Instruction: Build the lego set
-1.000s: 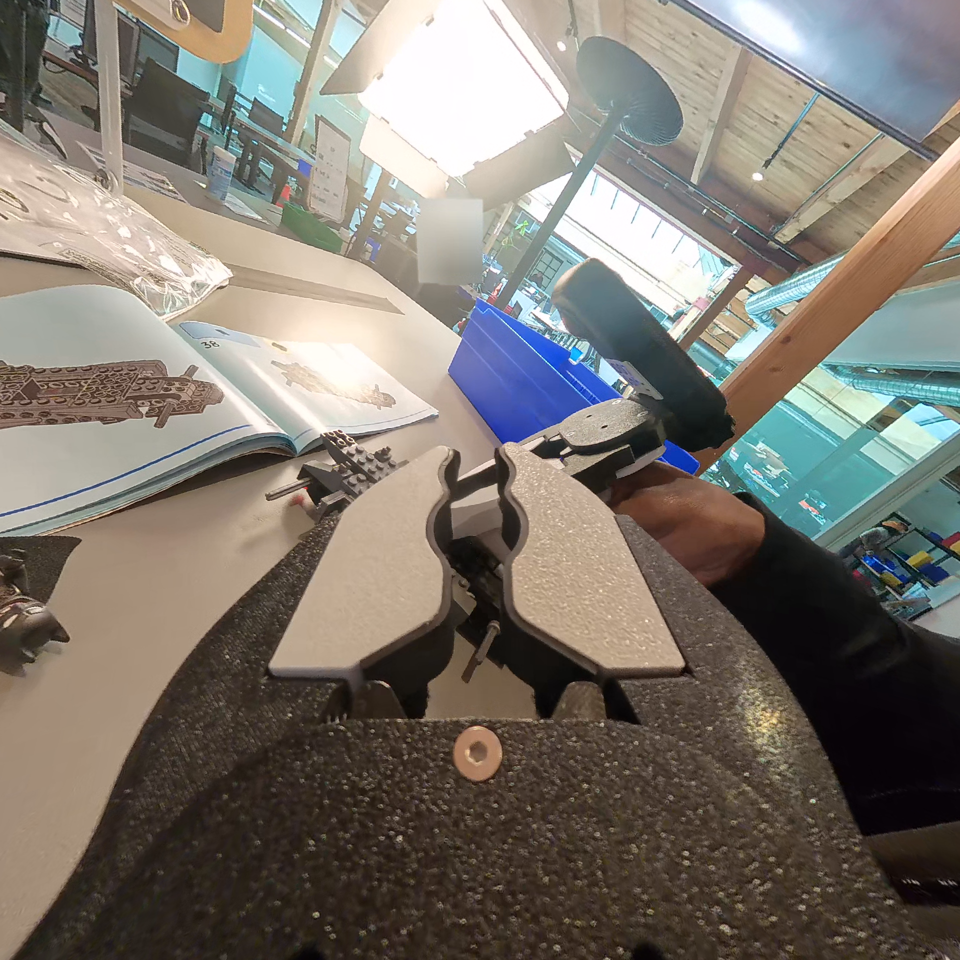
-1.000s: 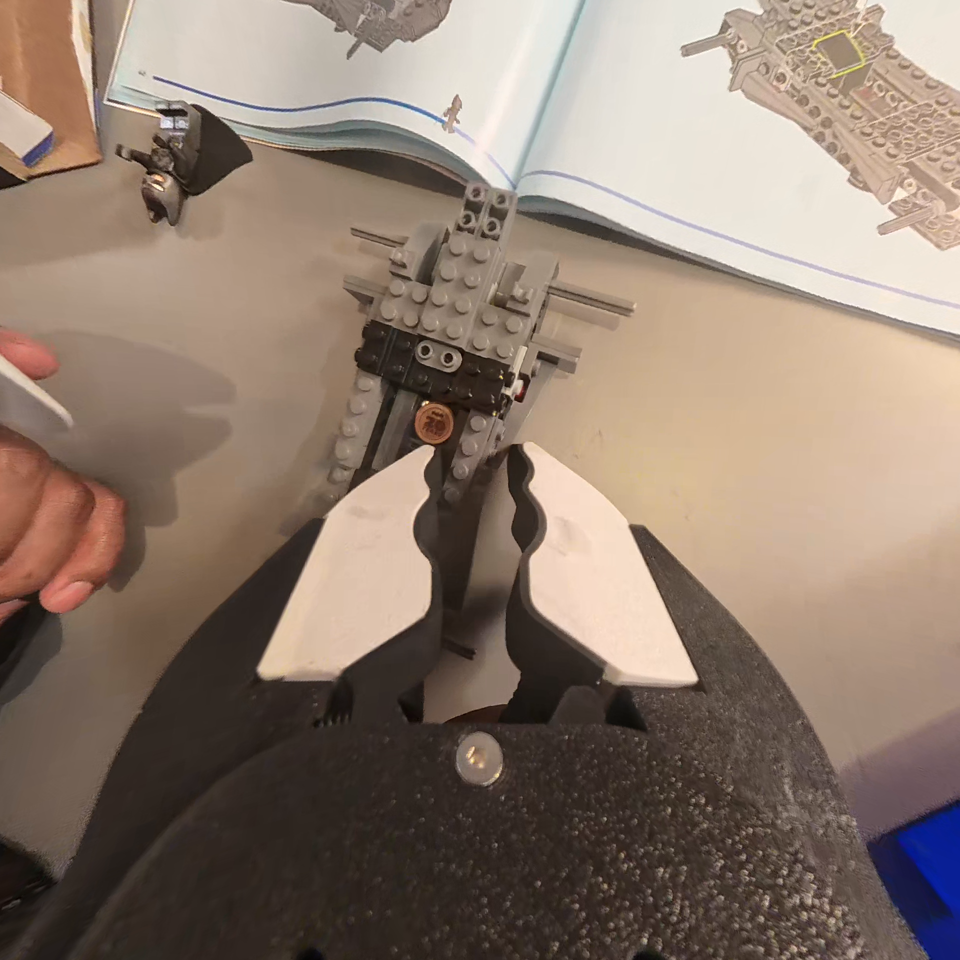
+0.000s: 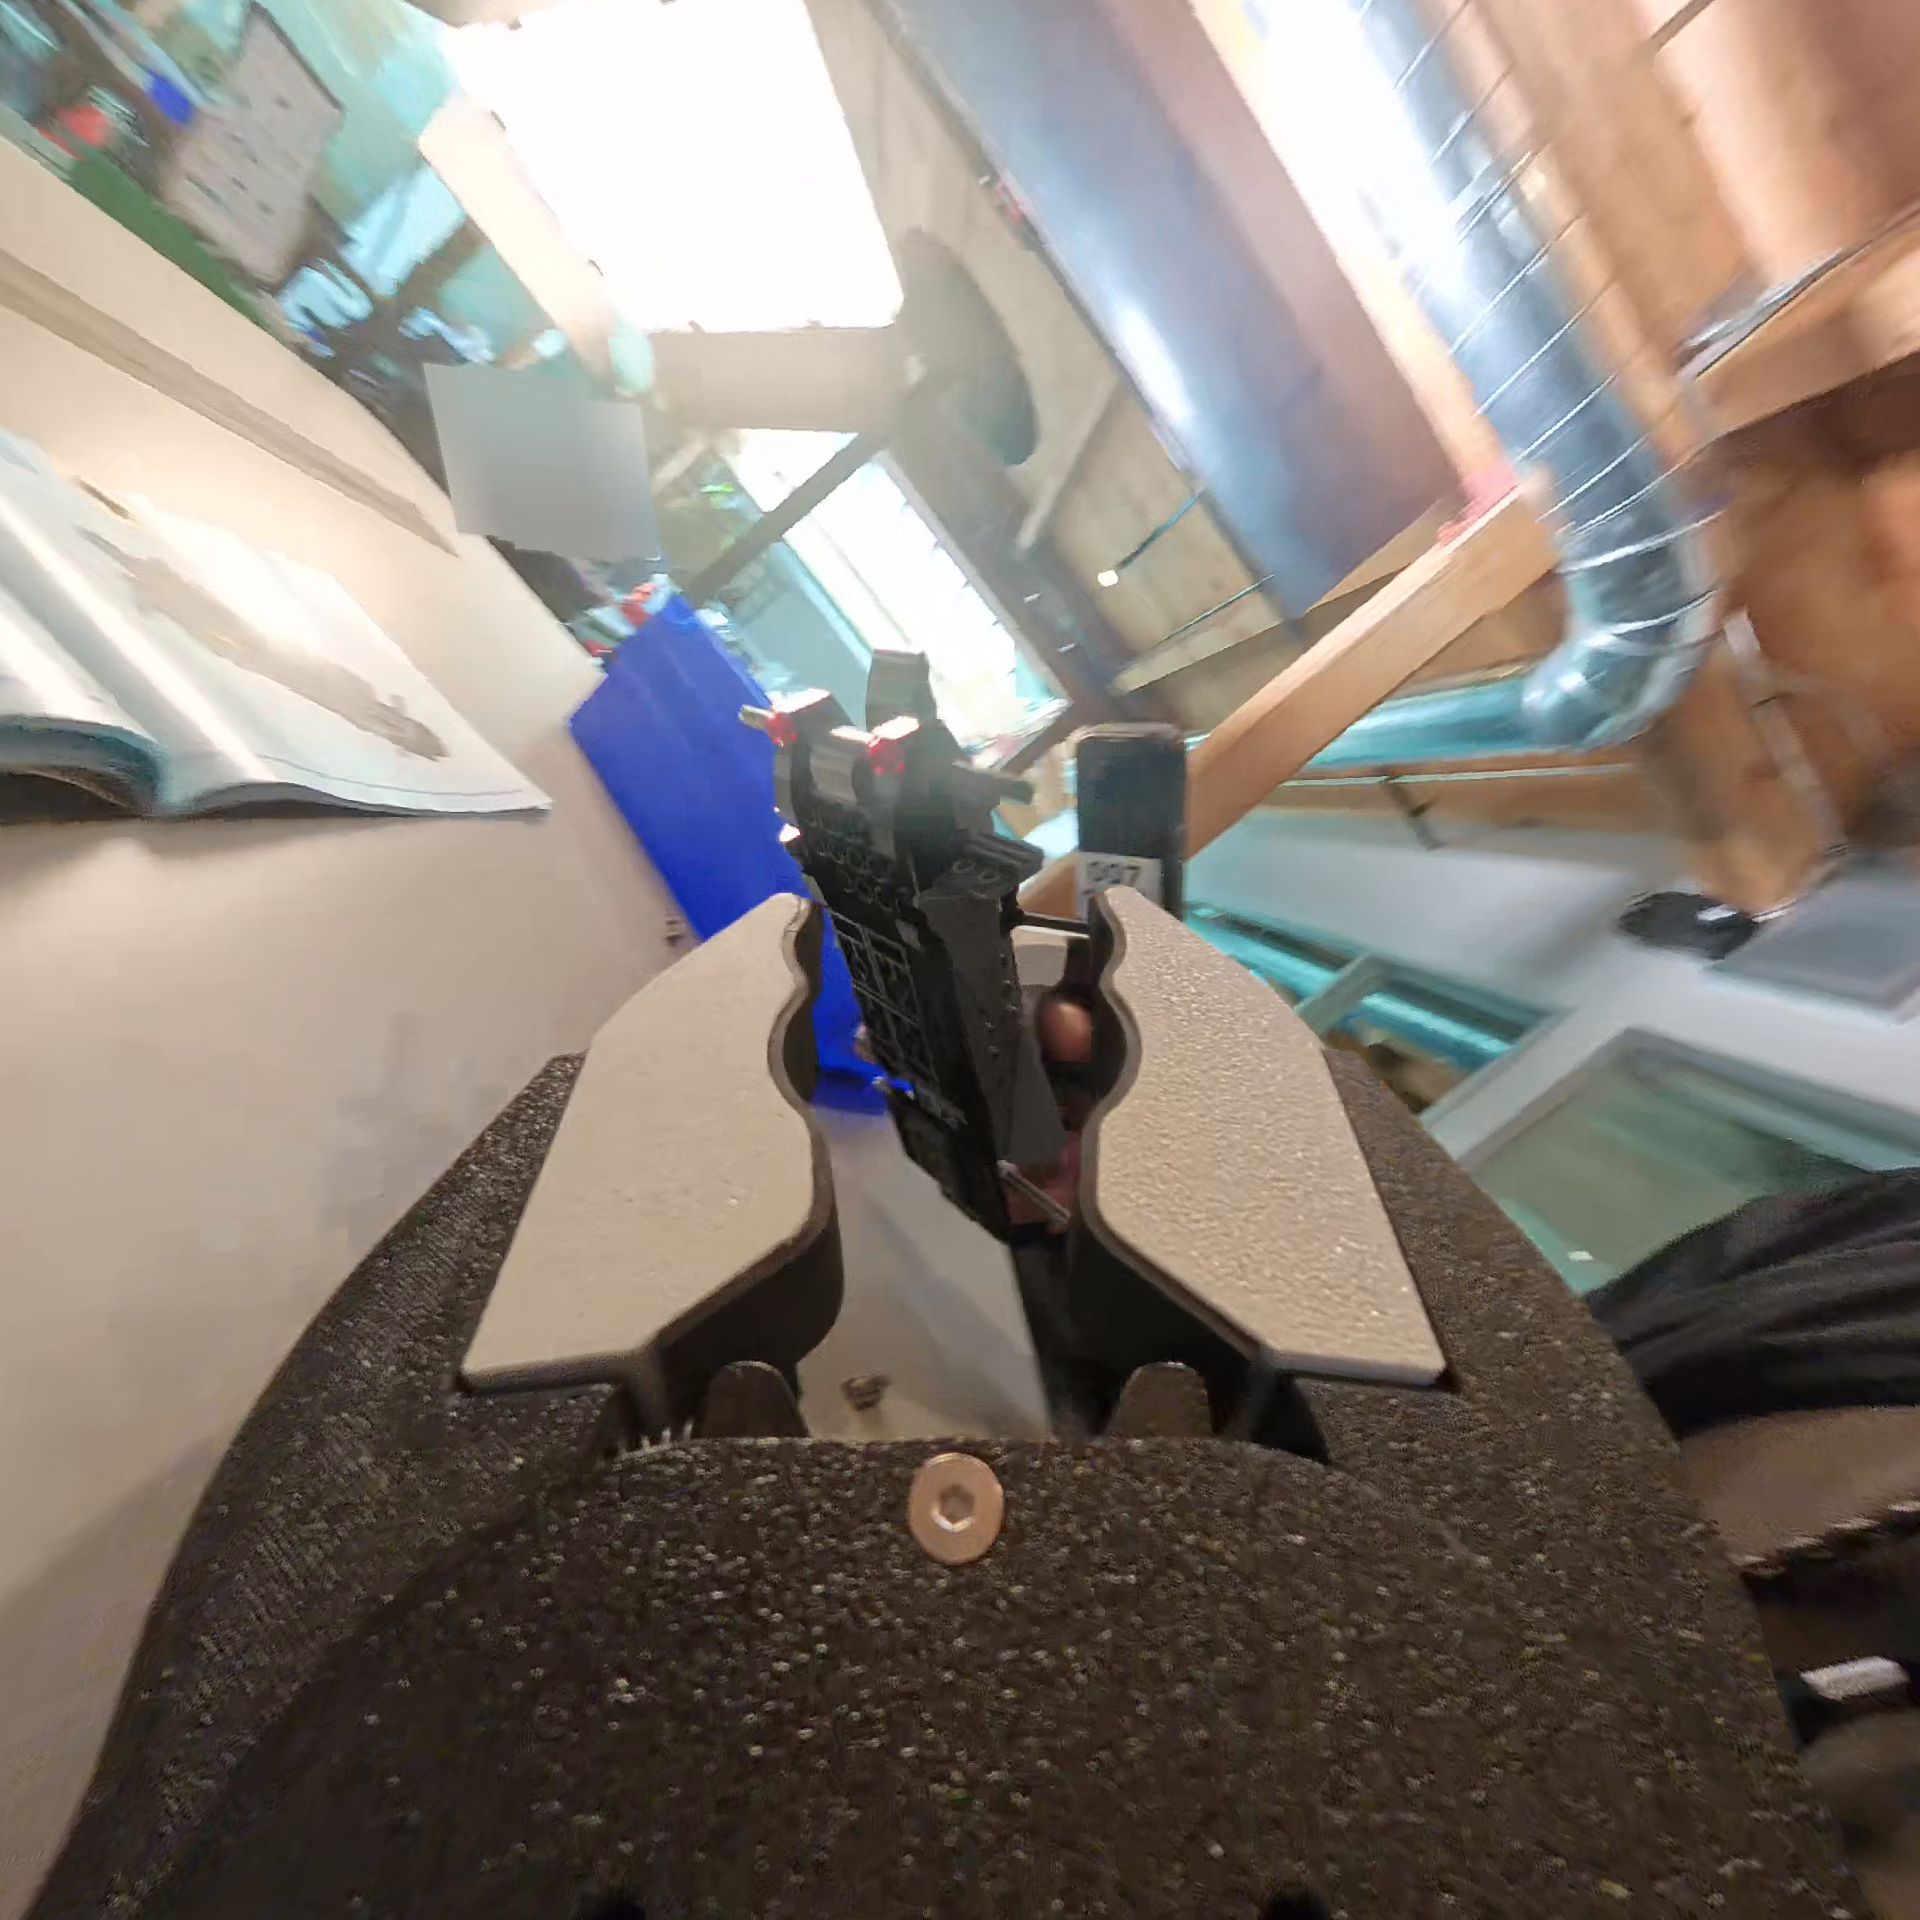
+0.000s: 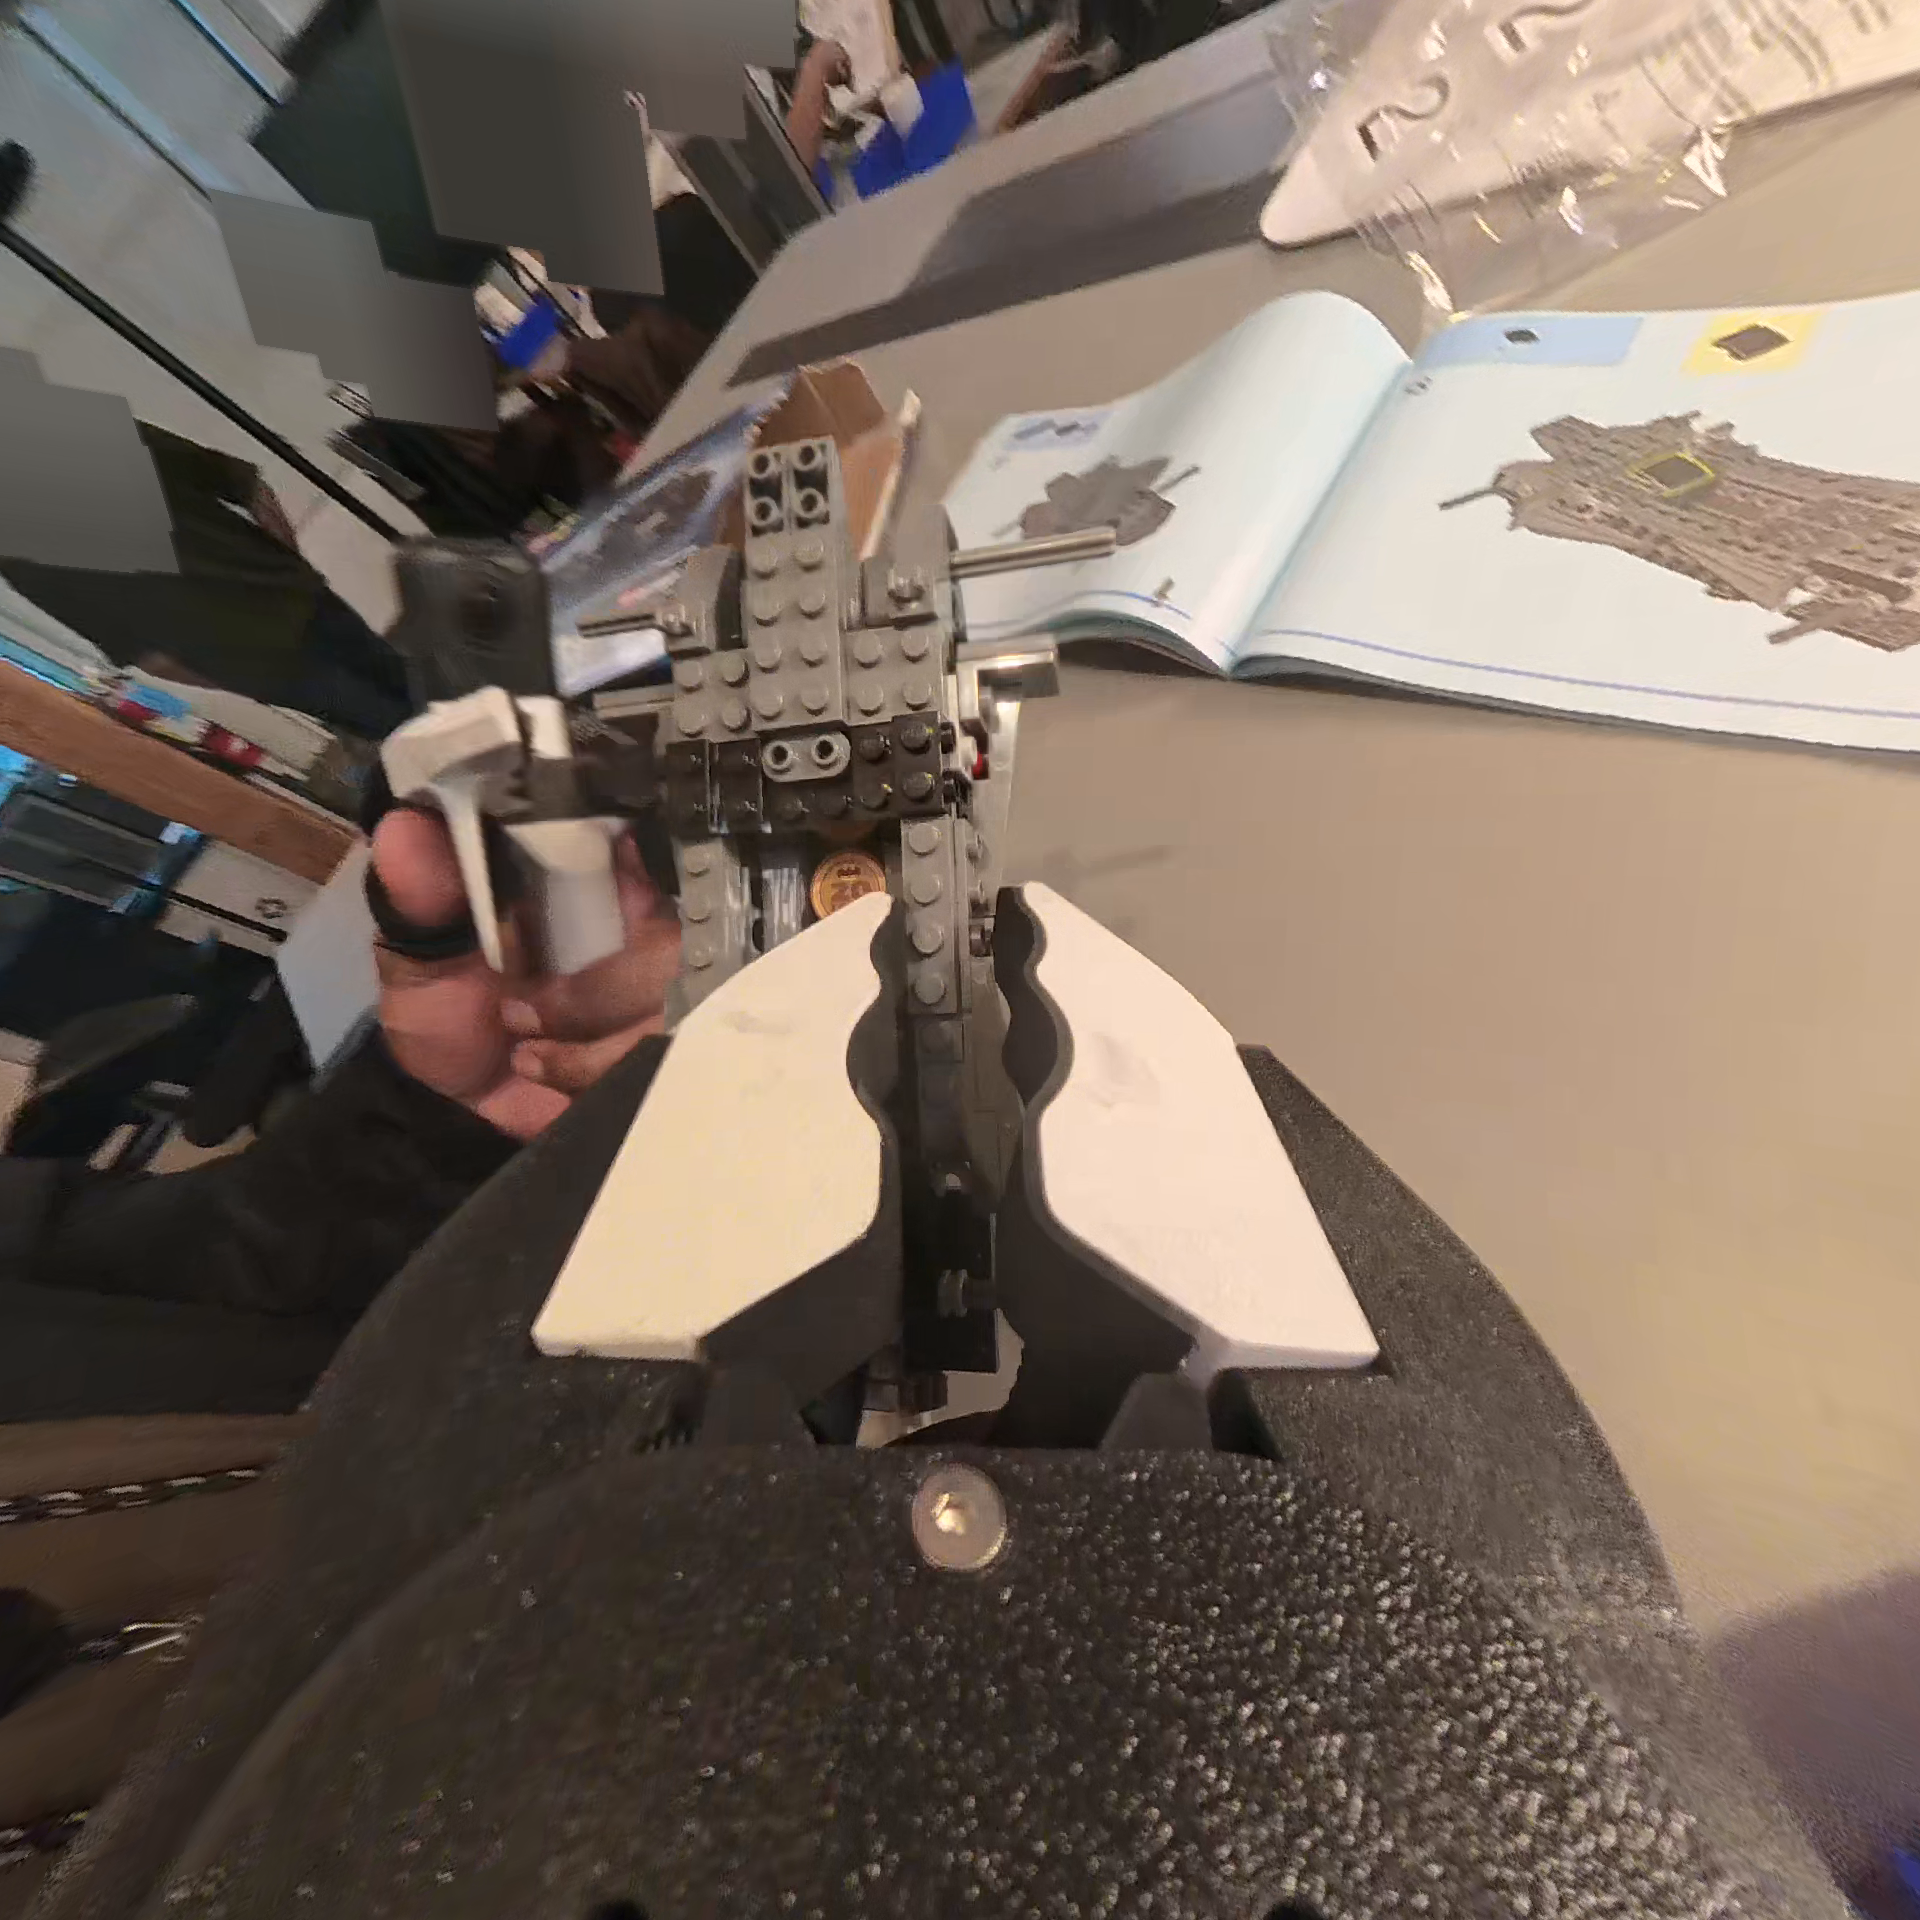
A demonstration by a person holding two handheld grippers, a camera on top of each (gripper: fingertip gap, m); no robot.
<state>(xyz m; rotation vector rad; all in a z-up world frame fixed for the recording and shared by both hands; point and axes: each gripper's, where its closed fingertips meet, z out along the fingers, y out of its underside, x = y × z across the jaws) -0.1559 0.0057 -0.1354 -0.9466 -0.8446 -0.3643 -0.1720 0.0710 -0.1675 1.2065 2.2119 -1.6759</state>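
- The right gripper has its fingers clamped on a long grey arm of the grey-and-black studded brick model, which it holds up off the grey tabletop.
- The left gripper has its fingers spread wide; the model's dark underside stands between them, apart from the left pad.
- An open pale-blue instruction booklet lies on the table beyond.
- A blue plastic bin sits behind the model.
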